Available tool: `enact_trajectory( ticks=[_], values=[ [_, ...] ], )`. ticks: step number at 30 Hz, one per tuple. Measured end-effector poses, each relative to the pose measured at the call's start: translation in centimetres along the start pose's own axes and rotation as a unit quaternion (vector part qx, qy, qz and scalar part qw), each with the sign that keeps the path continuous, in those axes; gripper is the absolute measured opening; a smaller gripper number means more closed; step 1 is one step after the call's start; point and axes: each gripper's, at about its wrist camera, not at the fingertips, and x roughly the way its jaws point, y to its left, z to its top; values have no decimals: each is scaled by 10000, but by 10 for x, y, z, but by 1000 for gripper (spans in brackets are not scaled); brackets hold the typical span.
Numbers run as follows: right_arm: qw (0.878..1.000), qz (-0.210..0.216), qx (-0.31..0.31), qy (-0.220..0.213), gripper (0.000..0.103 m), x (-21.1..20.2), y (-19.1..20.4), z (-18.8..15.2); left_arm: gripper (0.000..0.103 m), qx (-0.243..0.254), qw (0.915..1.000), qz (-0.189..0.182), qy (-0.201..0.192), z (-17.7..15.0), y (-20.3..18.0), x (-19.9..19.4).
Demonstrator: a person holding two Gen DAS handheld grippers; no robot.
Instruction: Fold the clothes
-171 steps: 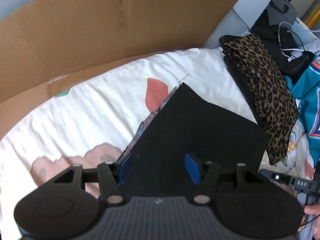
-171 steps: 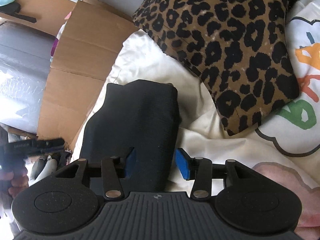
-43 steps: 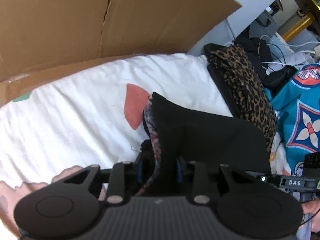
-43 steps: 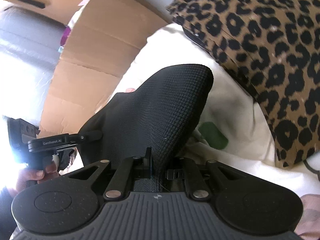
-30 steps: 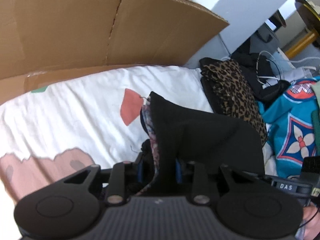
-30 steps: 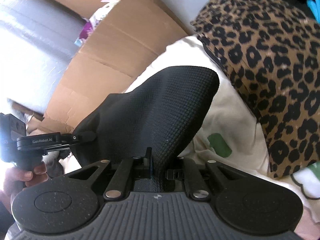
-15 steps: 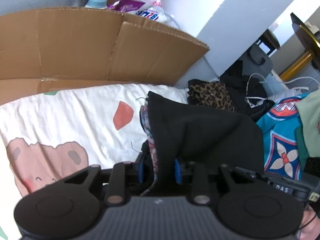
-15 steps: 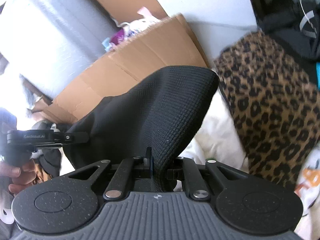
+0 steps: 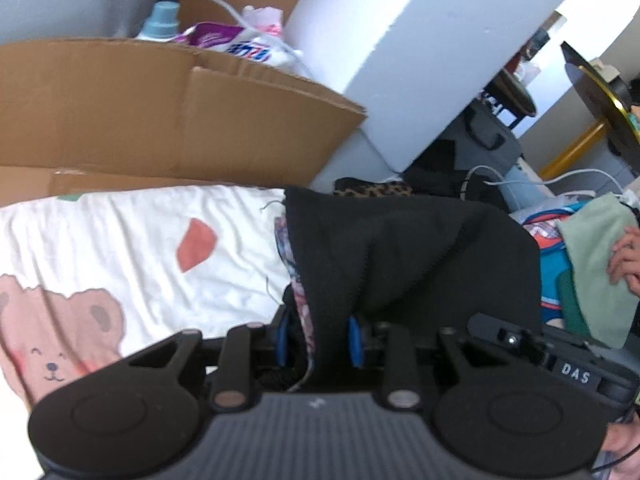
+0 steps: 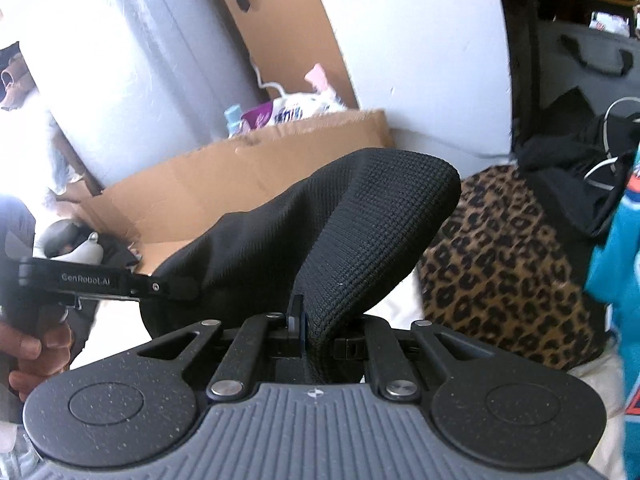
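Note:
A folded black knit garment [image 9: 404, 252] with a patterned lining [image 9: 298, 292] hangs lifted above the bedsheet, stretched between both grippers. My left gripper [image 9: 320, 342] is shut on one thick end of it, blue pads pressing the bundled cloth. My right gripper [image 10: 316, 330] is shut on the other end [image 10: 360, 232], which bulges up over the jaws. In the right wrist view the left gripper [image 10: 108, 282] shows at the left, held by a hand [image 10: 28, 348]. The right tool's body [image 9: 560, 360] shows at the lower right of the left wrist view.
A white cartoon bedsheet [image 9: 120, 248] lies below. A cardboard sheet [image 9: 160, 116] stands behind the bed. A folded leopard-print garment [image 10: 504, 264] and a teal one [image 10: 616, 260] lie to the right. Bags, cables and a detergent bottle [image 9: 160, 20] crowd the back.
Both grippers have risen with the black garment, so the bed looks farther off and more of the room shows. The right wrist has rolled. Neither grip has altered.

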Motion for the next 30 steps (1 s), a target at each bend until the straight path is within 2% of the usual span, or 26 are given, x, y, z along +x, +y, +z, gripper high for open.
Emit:
enact_trajectory(
  ticks=[9, 13, 25, 30],
  values=[
    [9994, -233, 94, -237, 8, -24, -33, 12, 30, 187, 9996, -64, -189, -6, -42, 3],
    [9983, -297, 420, -257, 8, -31, -50, 14, 30, 251, 9993, -35, -279, -13, -61, 11],
    [9945, -857, 467, -383, 8, -45, -94, 18, 30, 143, 9994, -127, -288, -37, -113, 47],
    [9936, -977, 425, -373, 8, -46, -111, 20, 30, -78, 9994, -198, -268, -43, -124, 61]
  ],
)
